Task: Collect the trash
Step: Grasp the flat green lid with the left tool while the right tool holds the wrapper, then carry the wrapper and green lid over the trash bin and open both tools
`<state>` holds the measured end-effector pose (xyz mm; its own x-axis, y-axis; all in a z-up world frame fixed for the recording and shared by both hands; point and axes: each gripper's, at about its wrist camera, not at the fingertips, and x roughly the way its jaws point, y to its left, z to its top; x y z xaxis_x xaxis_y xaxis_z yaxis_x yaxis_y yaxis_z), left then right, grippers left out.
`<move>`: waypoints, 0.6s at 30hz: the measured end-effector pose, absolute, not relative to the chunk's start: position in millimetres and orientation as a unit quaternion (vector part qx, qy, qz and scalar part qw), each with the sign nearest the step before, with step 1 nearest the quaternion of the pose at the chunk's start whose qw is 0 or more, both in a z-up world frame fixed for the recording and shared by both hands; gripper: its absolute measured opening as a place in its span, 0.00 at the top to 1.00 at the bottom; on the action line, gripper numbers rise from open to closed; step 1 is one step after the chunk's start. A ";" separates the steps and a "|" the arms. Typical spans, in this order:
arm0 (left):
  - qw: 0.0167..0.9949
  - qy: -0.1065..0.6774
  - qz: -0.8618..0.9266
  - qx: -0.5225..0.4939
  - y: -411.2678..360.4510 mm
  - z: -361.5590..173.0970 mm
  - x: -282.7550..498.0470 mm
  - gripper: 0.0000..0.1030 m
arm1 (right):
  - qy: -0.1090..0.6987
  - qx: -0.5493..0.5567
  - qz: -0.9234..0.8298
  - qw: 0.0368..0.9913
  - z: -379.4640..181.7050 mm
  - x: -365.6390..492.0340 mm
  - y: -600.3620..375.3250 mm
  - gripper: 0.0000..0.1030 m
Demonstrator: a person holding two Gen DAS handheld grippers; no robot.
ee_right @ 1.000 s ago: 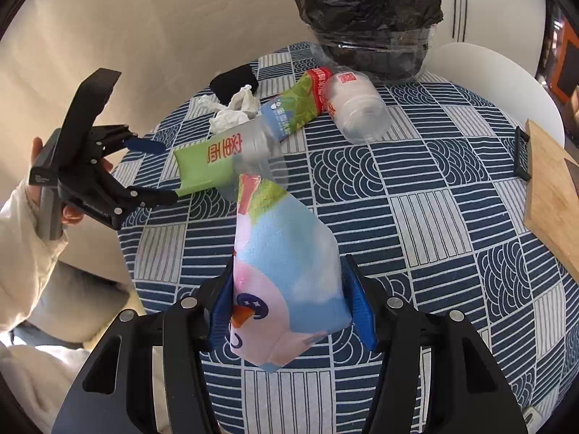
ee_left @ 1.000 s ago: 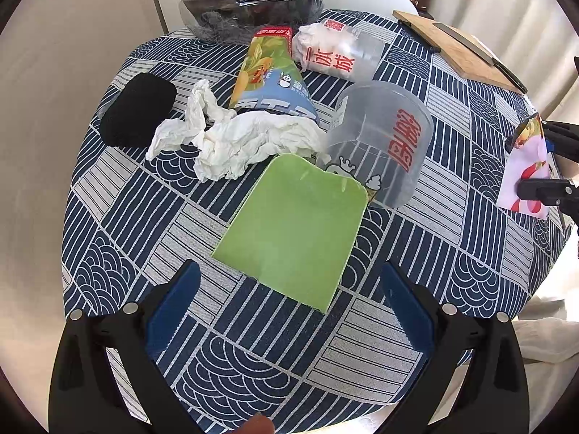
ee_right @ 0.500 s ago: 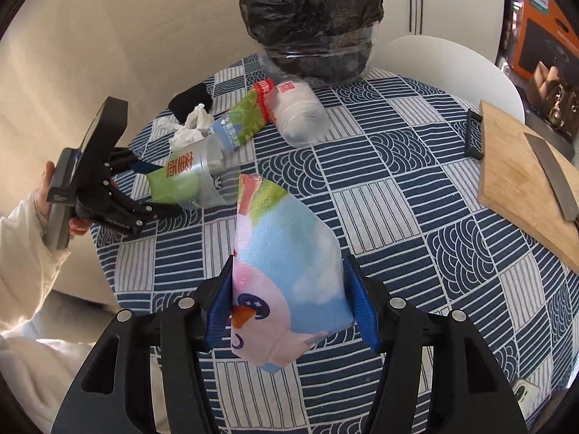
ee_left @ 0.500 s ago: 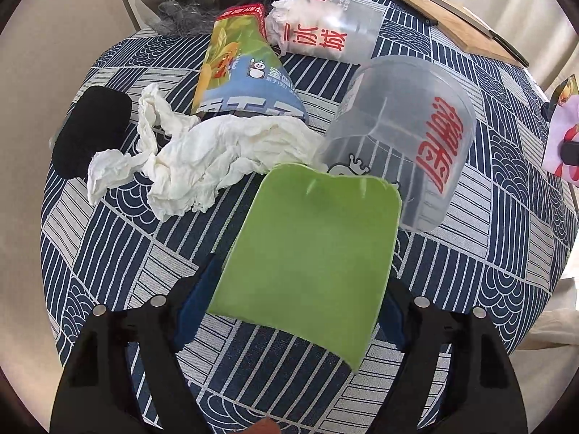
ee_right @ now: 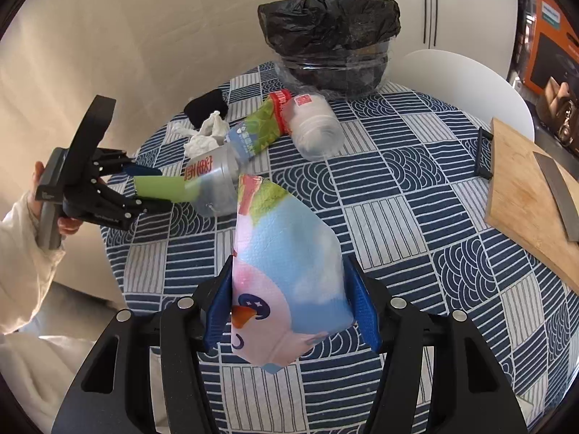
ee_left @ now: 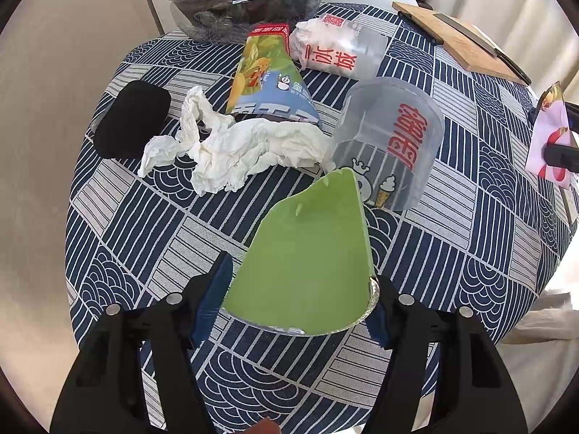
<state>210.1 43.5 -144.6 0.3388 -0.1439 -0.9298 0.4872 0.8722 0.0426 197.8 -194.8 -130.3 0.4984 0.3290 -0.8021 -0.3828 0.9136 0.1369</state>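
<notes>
My left gripper is shut on a flat green wrapper and holds it lifted off the tablecloth; it also shows in the right wrist view. My right gripper is shut on a pink and blue snack bag, held above the table. A clear plastic cup with red characters lies on its side just beyond the green wrapper. Crumpled white tissue, a green and blue snack bag and a second clear cup stuffed with tissue lie further back.
A clear bin lined with a black bag stands at the table's far edge. A black pouch lies at the left. A wooden cutting board with a knife lies at the right. A white chair stands behind the table.
My left gripper closed on the green wrapper and lifted its near end off the table. My right gripper kept its hold on the snack bag and shifted slightly.
</notes>
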 end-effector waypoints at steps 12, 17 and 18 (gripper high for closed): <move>0.820 0.528 -0.165 0.148 54.0 -123.3 166.3 0.58 | 0.444 -0.042 0.232 0.865 -124.6 178.7 -197.8 0.46; 0.818 0.534 -0.154 0.149 53.7 -119.2 159.1 0.93 | 0.437 -0.045 0.234 0.868 -119.8 172.1 -201.9 0.45; 0.819 0.535 -0.151 0.145 54.9 -118.3 159.2 0.95 | 0.435 -0.045 0.234 0.868 -118.7 171.2 -202.8 0.44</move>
<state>159.2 54.9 -118.3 0.3823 -0.0913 -0.9195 0.4025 0.9122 0.0767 171.2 -202.8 -118.7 0.5118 0.3669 -0.7768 -0.4455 0.8865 0.1252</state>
